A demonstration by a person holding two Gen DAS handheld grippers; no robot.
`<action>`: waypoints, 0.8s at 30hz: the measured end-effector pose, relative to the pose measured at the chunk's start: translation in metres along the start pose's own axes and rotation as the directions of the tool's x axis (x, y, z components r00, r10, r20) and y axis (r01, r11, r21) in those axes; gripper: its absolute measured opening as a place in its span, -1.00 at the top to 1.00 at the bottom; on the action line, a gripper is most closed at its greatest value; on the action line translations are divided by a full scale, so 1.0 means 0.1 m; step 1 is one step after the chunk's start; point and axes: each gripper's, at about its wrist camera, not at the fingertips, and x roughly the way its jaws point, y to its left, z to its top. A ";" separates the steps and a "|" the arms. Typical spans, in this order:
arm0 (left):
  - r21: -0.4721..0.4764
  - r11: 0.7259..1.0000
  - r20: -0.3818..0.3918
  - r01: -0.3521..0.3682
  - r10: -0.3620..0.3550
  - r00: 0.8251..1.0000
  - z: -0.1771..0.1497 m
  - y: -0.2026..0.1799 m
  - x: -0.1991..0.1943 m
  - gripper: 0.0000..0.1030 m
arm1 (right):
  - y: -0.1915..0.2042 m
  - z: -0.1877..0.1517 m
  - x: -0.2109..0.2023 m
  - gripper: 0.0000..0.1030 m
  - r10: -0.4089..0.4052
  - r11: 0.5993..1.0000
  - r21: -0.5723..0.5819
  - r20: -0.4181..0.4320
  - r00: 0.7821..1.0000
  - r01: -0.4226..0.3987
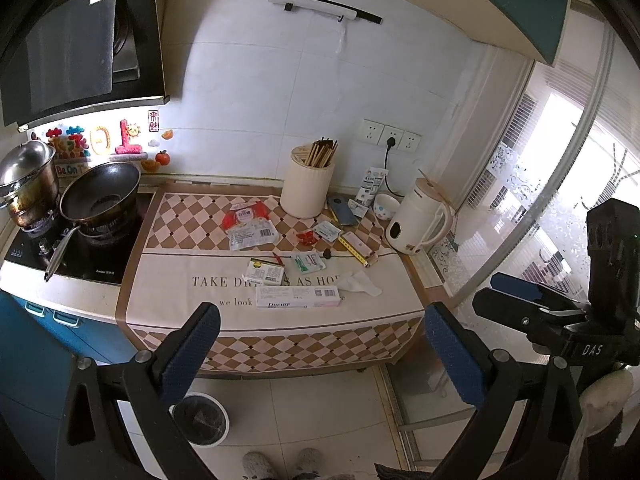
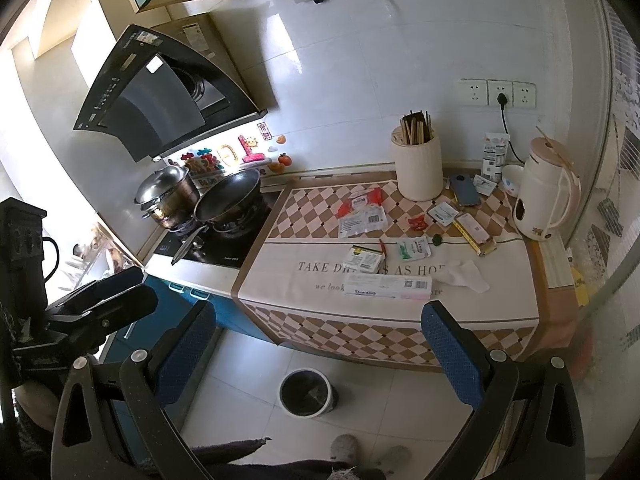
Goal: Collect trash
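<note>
From the left wrist camera, the left gripper (image 1: 322, 350) hangs back from the counter with its blue-padded fingers spread wide and nothing between them. Ahead lies the patterned cloth (image 1: 168, 280), strewn with trash: a long toothpaste box (image 1: 298, 297) nearest the front edge, a crumpled tissue (image 1: 360, 283) just right of it, a small green-and-white carton (image 1: 265, 272), a green sachet (image 1: 309, 262), a red wrapper (image 1: 306, 237), and clear and red packaging (image 1: 250, 226) further back. The waste bin (image 1: 200, 418) stands on the floor below the counter, left of centre. From the right wrist camera, the right gripper (image 2: 316, 354) is likewise spread and empty, well short of the counter, with the toothpaste box (image 2: 388, 286) straight ahead and the tissue (image 2: 464, 274) to its right; the bin (image 2: 306, 392) sits on the tiles almost directly under that box. The step in hand looks like the first reach. A sound approach would be to take the nearest piece first, close across the box's narrow width rather than its length, and keep clear of the kettle (image 2: 544, 196), phone (image 2: 464, 190) and chopstick holder (image 2: 418, 170), which are probably not trash.
</note>
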 end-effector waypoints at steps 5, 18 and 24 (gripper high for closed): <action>0.000 1.000 0.002 0.001 -0.001 1.000 0.01 -0.01 -0.02 -1.00 | 0.05 -0.01 0.01 -1.00 0.001 1.000 -0.007 0.000 1.000 -0.001; 0.000 1.000 0.001 0.002 -0.002 1.000 0.01 -0.01 -0.02 -1.00 | 0.09 -0.02 0.02 -1.00 0.002 1.000 -0.014 -0.004 1.000 -0.002; -0.002 1.000 0.000 0.001 -0.001 1.000 0.00 -0.01 -0.01 -1.00 | 0.09 -0.02 0.01 -1.00 0.001 1.000 -0.015 -0.004 1.000 -0.002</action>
